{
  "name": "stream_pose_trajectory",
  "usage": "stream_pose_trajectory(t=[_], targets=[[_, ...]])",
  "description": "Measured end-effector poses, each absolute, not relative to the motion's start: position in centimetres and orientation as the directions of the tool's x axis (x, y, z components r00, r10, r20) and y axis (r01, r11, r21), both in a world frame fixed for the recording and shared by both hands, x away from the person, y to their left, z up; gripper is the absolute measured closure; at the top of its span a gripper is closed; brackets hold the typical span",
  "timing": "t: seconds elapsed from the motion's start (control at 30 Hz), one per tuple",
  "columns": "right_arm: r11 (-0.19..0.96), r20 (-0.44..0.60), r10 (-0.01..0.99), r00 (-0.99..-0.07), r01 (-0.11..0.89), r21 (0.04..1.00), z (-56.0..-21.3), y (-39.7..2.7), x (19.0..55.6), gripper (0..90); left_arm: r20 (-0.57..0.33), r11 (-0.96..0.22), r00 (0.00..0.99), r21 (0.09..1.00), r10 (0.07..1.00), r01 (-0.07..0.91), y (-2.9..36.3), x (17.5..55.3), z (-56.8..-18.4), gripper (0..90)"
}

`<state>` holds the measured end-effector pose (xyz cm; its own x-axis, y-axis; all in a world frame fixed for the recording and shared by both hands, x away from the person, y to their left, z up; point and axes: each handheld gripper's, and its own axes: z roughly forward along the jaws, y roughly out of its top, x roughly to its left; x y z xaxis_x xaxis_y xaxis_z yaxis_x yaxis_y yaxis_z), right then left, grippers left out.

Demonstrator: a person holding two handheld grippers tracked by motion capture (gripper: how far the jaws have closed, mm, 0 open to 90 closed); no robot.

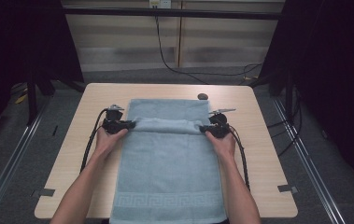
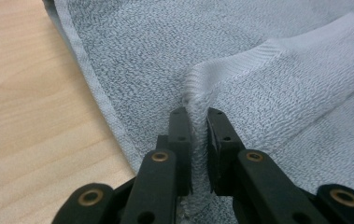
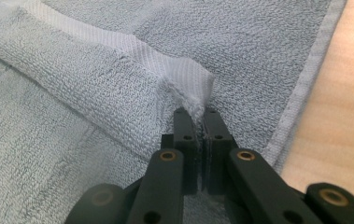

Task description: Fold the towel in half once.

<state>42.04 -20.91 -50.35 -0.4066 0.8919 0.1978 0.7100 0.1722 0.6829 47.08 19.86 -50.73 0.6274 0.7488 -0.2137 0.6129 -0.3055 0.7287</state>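
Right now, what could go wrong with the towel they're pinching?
1. The left hand-held gripper and the right hand-held gripper each pinch just a thin bit of the towel at a corner, so a corner might slip out.
2. The towel's near end hangs over the table edge, so the whole towel might slide while being pulled.
3. A small dark object lies just past the towel's far edge and could get bumped.

a pale blue terry towel (image 1: 167, 163) lies lengthwise down the middle of the light wooden table (image 1: 258, 154), its near end with a woven key-pattern band hanging at the table's front edge. part of the way up, a raised fold runs straight across its width, its two ends lifted off the flat cloth. beyond that ridge the rest lies flat toward the far edge.
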Motion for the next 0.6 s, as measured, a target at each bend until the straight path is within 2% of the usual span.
stream_pose_trajectory(t=[0.07,0.13,0.2,0.27,0.3,0.4,0.5,0.6], targets=[[0.165,0.221,0.880,-0.420,0.706,0.689,-50.2,-21.2,42.2,86.9,-0.202,-0.317,0.642,0.736,0.740,0.598,19.8,46.8,-50.3,82.2],[0.136,0.260,0.865,-0.428,0.700,0.701,-49.6,-21.6,42.1,86.9,-0.230,-0.301,0.658,0.749,0.717,0.590,19.9,46.5,-49.6,82.1],[0.064,0.324,0.833,-0.449,0.659,0.749,-48.1,-22.6,41.8,86.9,-0.233,-0.283,0.689,0.788,0.686,0.548,19.9,45.9,-47.9,82.1],[0.057,0.309,0.818,-0.484,0.604,0.795,-45.2,-23.0,41.2,86.9,-0.250,-0.223,0.701,0.831,0.668,0.509,20.4,45.2,-45.7,82.1],[0.057,0.309,0.818,-0.484,0.604,0.795,-45.2,-23.0,41.2,86.9,-0.253,-0.208,0.708,0.844,0.659,0.495,20.7,45.0,-44.8,82.1],[0.058,0.276,0.818,-0.505,0.549,0.834,-41.8,-23.4,40.3,86.9,-0.252,-0.158,0.729,0.883,0.636,0.443,22.1,43.8,-40.9,82.3],[0.049,0.241,0.793,-0.560,0.453,0.890,-36.8,-24.7,37.6,86.9,-0.238,-0.123,0.764,0.916,0.600,0.382,23.3,40.6,-37.7,82.4],[0.086,0.198,0.790,-0.580,0.424,0.901,-35.3,-24.7,36.1,86.9,-0.234,-0.131,0.760,0.913,0.607,0.386,23.2,38.7,-37.3,82.4]])
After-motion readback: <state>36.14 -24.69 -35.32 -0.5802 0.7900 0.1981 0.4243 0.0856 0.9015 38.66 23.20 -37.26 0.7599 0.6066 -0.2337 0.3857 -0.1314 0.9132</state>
